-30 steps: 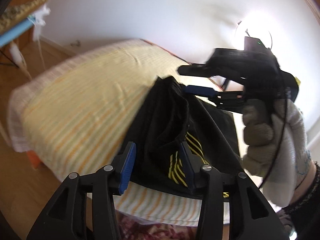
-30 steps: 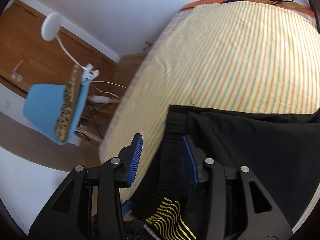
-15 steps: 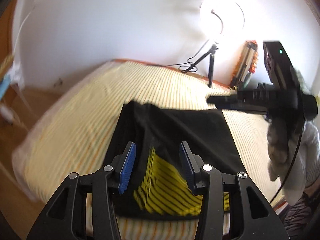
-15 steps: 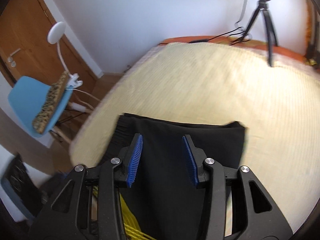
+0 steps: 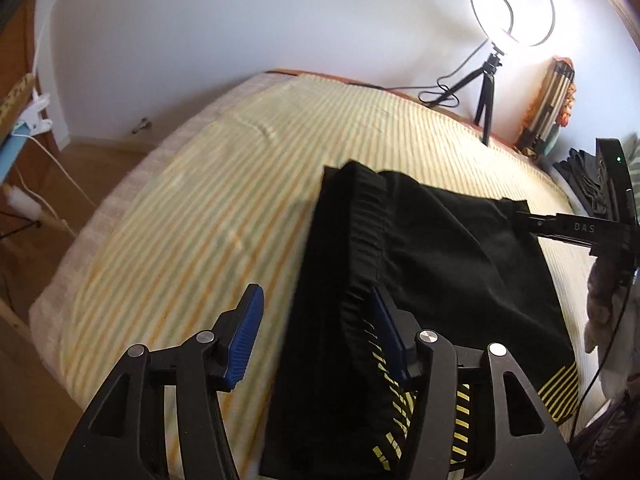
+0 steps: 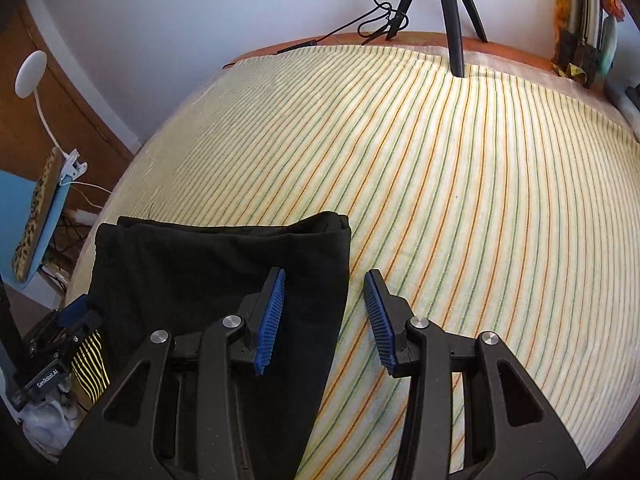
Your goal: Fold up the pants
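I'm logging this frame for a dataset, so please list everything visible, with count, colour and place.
pants: one, black with yellow stripes, folded at the bed's near edge
bed: one, yellow striped cover
ring light: one, lit, on a black tripod at the bed's far side
chair: one, blue, leopard-print cushion, left of bed
lamp: one, white, clipped to chair
left tool: open, over pants edge
right tool: open, over pants edge

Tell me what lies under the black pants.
The black pants lie on the striped yellow bed cover, which shows all around them. They are folded over, with yellow-striped layers peeking out at the near edge. Anything else beneath is covered.
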Available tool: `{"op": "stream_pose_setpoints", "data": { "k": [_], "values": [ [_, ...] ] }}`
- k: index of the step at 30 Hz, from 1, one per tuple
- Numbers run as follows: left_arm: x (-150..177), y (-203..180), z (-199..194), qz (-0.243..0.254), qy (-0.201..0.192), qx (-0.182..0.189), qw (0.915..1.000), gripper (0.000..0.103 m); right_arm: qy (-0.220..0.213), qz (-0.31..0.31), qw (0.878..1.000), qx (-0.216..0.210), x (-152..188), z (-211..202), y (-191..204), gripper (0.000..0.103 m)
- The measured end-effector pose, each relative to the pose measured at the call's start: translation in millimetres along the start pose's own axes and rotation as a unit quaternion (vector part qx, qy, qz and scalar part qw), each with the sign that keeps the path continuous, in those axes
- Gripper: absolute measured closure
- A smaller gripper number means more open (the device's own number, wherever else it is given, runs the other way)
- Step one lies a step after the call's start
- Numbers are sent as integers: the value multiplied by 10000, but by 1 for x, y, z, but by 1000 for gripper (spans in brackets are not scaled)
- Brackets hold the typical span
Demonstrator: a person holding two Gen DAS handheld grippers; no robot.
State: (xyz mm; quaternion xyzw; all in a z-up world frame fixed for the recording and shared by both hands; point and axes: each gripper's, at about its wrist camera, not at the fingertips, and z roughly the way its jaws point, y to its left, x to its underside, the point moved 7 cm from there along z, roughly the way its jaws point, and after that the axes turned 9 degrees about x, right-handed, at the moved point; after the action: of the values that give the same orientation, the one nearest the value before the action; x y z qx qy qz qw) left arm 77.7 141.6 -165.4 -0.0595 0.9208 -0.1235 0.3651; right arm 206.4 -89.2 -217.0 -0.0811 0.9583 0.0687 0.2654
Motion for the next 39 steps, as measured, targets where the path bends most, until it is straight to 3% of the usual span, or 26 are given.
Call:
{"op": "stream_pose_setpoints", "data": {
  "k": [4,8,13,16,18,20,21,22,26,29,31,33,36,39],
  "values": [
    [-17,17,-12,-223,-137,-116,9996,52,45,50,9999,97,-4,2,-7,60],
    [-36,6,-18,-245,-147,549,9981,50,-12,194,9995,-254,-3,-9,-8,60],
    [-48,-25,11,333,389,954,9941,43,12,54,9979,-650,5,-27,5,59],
    [-45,-29,36,498,682,723,9938,43,57,-14,9982,-600,13,-27,7,59],
    [-44,-19,48,620,705,247,9953,43,74,-19,9985,-550,10,-17,4,59],
    [-38,-9,53,633,857,100,9943,40,93,12,9991,-411,7,-6,0,67],
    [-36,-4,57,532,903,217,9943,40,118,27,9992,-384,4,1,-2,76],
    [-36,0,56,393,880,310,9949,39,140,42,9991,-393,3,4,-3,79],
    [-41,6,44,262,771,515,9953,39,99,80,9988,-468,-2,4,-2,81],
    [-50,3,40,-5,836,1169,9896,41,105,183,9970,-741,-2,-4,-2,80],
    [-56,3,40,-173,919,1571,9831,41,168,194,9948,-986,0,-10,-2,78],
    [-64,6,44,-179,941,1724,9804,41,204,146,9933,-1127,5,-16,-2,75],
    [-71,9,51,-140,1003,1942,9757,41,350,189,9876,-1519,14,-20,-3,59],
    [-71,6,60,-54,1201,2149,9692,41,491,179,9839,-1707,23,-16,-4,57]
  ]
}}
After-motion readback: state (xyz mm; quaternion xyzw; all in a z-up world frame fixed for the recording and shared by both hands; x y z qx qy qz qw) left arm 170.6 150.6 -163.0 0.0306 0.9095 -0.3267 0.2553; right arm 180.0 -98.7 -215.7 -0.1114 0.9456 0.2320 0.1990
